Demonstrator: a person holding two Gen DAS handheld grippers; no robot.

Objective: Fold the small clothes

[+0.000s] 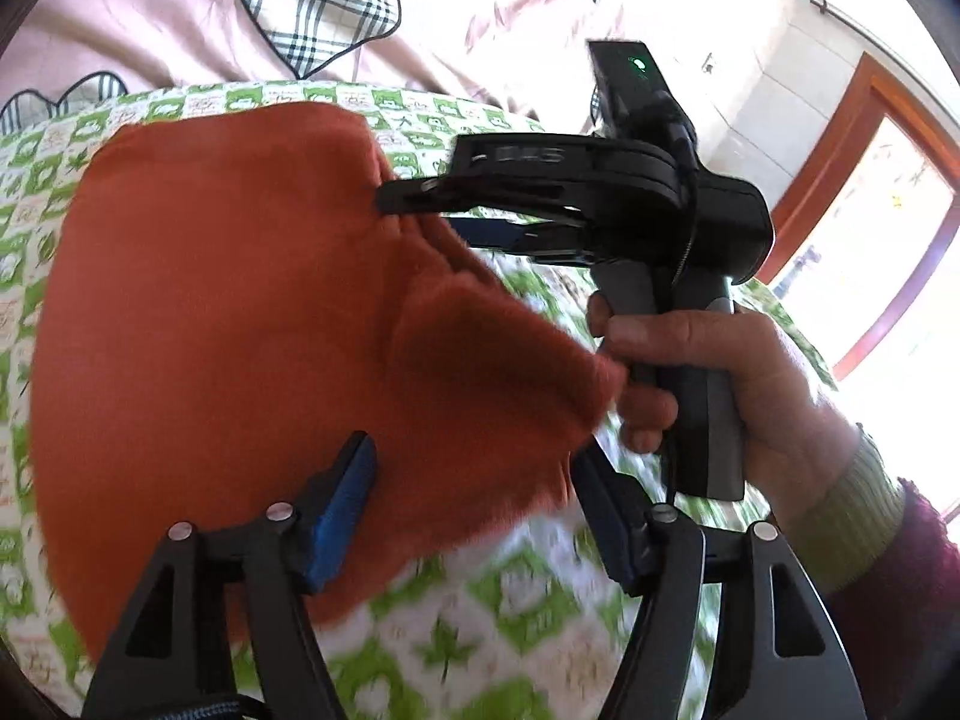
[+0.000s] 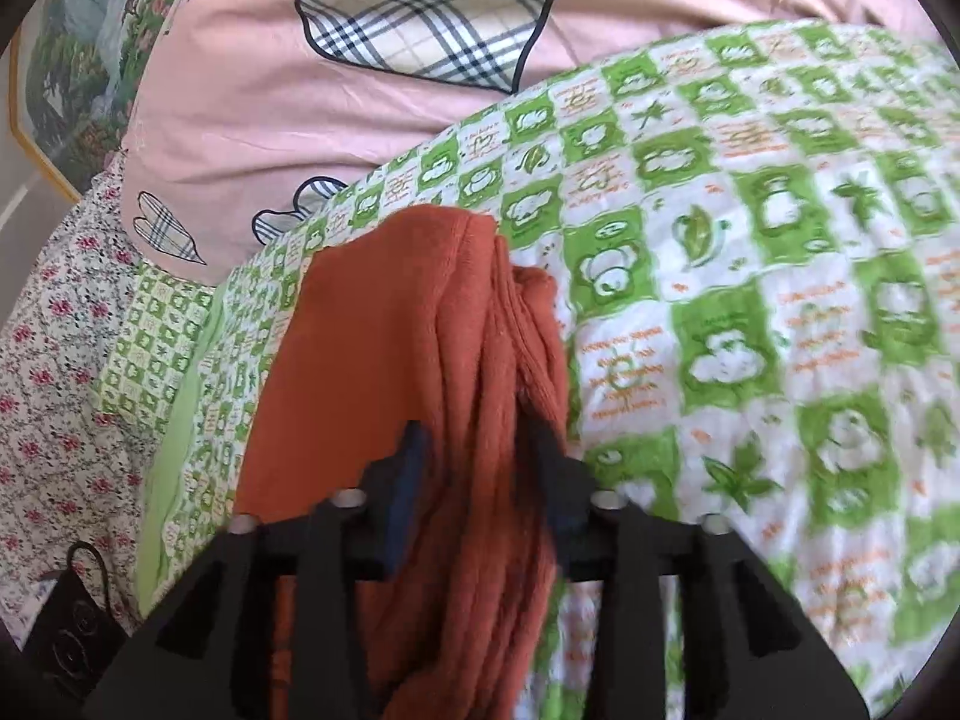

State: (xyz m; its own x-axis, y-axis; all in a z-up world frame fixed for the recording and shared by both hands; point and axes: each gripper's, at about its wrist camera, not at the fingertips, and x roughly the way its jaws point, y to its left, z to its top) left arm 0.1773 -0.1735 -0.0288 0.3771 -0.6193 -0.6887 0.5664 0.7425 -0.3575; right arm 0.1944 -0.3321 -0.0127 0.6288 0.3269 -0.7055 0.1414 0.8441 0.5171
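1. Green-and-white checked bedding printed with leaves and cartoon figures covers the work surface and fills the right half of the right wrist view and the lower edge of the left wrist view.
2. Behind it, along the top of both views, lies a pink quilt with plaid heart patches; a floral sheet shows at the left edge of the right wrist view.
3. At the right of the left wrist view a wooden door frame borders a bright opening.
4. An orange garment lies on the checked bedding, filling the left and centre of the left wrist view.
5. The left gripper sits at the bottom of its own view with its jaws apart; the near edge of the garment lies between them, and the pads do not press on it.
6. The right gripper reaches in from the right in the left wrist view, its tips at the garment's far right edge, held by a hand in a green cuff.
7. In the right wrist view, bunched folds of the garment run down between that gripper's spread jaws; whether the pads touch the cloth cannot be told.
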